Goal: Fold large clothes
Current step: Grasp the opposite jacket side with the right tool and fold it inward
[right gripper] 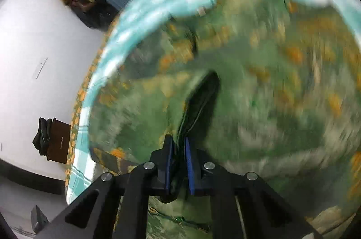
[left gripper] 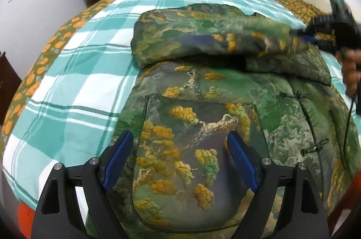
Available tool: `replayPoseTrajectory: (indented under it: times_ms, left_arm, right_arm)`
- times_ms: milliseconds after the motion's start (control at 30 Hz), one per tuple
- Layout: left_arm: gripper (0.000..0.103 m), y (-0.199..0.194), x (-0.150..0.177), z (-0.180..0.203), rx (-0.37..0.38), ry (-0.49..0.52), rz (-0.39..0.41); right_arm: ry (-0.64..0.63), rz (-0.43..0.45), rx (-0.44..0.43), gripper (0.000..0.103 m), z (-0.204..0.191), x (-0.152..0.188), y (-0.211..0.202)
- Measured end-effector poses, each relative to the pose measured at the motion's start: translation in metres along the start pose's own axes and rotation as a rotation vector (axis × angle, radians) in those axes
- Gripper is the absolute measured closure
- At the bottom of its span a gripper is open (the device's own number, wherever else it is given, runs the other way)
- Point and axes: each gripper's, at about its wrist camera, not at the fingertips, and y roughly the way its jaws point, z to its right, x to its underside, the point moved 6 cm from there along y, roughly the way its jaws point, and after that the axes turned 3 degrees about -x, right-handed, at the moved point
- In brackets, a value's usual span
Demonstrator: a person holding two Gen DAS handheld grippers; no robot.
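On the teal-checked bed (left gripper: 74,72), the green landscape-print satin jacket (left gripper: 203,126) lies below the spread-apart left tool (left gripper: 180,162), while the right tool (right gripper: 179,162), blurred, seems clamped on its sleeve (left gripper: 203,40).

The left gripper (left gripper: 180,162) is pointing steeply downward with its jaws standing wide apart, the blue-padded fingers (left gripper: 118,157) pressing on nothing. The right gripper (right gripper: 179,148) is also angling downward, its two blue pads drawn almost together and pinching a fold of fabric between them. From the left wrist view, the right gripper (left gripper: 300,32) is reaching in from the right edge, and the person's hand (left gripper: 350,72) is wrapping around its handle below the black body.
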Motion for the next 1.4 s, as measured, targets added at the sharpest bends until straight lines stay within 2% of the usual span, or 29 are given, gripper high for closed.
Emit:
replayPoseTrajectory:
  times_ms: [67,133,200,267,333,400,433,500,600,667,700,800,867,933,1000,1067,1233,1300,1400]
  left_arm:
    - [0.017,0.001,-0.003,0.004,0.008,0.005,-0.003]
    - [0.017,0.002,-0.005,0.008,0.013,0.014,-0.008]
    - [0.017,0.002,-0.008,0.013,0.013,0.029,-0.012]
    - [0.017,0.002,-0.01,0.015,0.013,0.039,-0.016]
    - [0.017,0.0,-0.014,0.016,0.015,0.046,-0.028]
    - [0.017,-0.004,-0.024,0.014,0.027,0.052,-0.034]
    - [0.017,-0.006,-0.031,0.012,0.036,0.053,-0.028]
    - [0.016,-0.01,-0.05,0.01,0.056,0.053,-0.01]
    - [0.011,-0.006,-0.088,0.012,0.072,0.061,0.021]
    - [0.008,0.008,-0.113,0.016,0.075,0.085,0.035]
    - [0.008,0.021,-0.127,0.02,0.066,0.099,0.035]
    - [0.008,0.067,-0.151,0.023,0.029,0.088,-0.012]
    - [0.01,0.096,-0.154,0.022,0.013,0.067,-0.06]
    - [0.01,0.129,-0.144,0.02,0.0,0.048,-0.139]
    - [0.007,0.153,-0.129,0.015,0.001,0.031,-0.195]
    - [0.006,0.16,-0.124,0.011,0.023,0.007,-0.192]
    - [0.005,0.156,-0.124,0.011,0.014,0.029,-0.208]
    - [0.007,0.145,-0.133,0.012,0.01,0.033,-0.219]
    - [0.008,0.126,-0.154,0.015,0.042,0.031,-0.184]
  right_arm:
    - [-0.064,0.063,0.037,0.091,-0.005,-0.026,-0.012]
    - [-0.101,0.075,0.078,0.091,-0.001,-0.042,-0.011]
    - [-0.157,0.075,0.154,0.091,0.006,-0.048,-0.002]
    - [-0.196,0.039,0.211,0.09,0.017,-0.042,0.017]
    - [-0.199,-0.004,0.24,0.082,0.03,-0.031,0.036]
    - [-0.188,-0.017,0.235,0.068,0.039,-0.021,0.04]
    - [-0.19,-0.01,0.225,0.065,0.04,-0.019,0.035]
    - [-0.216,0.023,0.228,0.06,0.035,-0.02,0.022]
    - [-0.323,0.124,0.275,0.06,0.018,-0.027,-0.008]
    - [-0.389,0.168,0.237,0.06,-0.001,-0.031,-0.021]
    - [-0.422,0.163,0.194,0.06,-0.012,-0.032,-0.021]
    - [-0.466,0.088,0.148,0.06,-0.027,-0.029,0.004]
    - [-0.457,0.02,0.165,0.06,-0.021,-0.022,0.029]
    - [-0.376,-0.079,0.182,0.06,0.001,-0.011,0.061]
    - [-0.306,-0.095,0.163,0.06,0.017,-0.005,0.073]
    - [-0.275,-0.075,0.132,0.06,0.023,-0.006,0.075]
    - [-0.299,-0.056,0.125,0.06,0.024,-0.005,0.075]
    - [-0.297,-0.05,0.122,0.06,0.023,-0.005,0.075]
    - [-0.285,-0.04,0.112,0.06,0.022,-0.004,0.074]
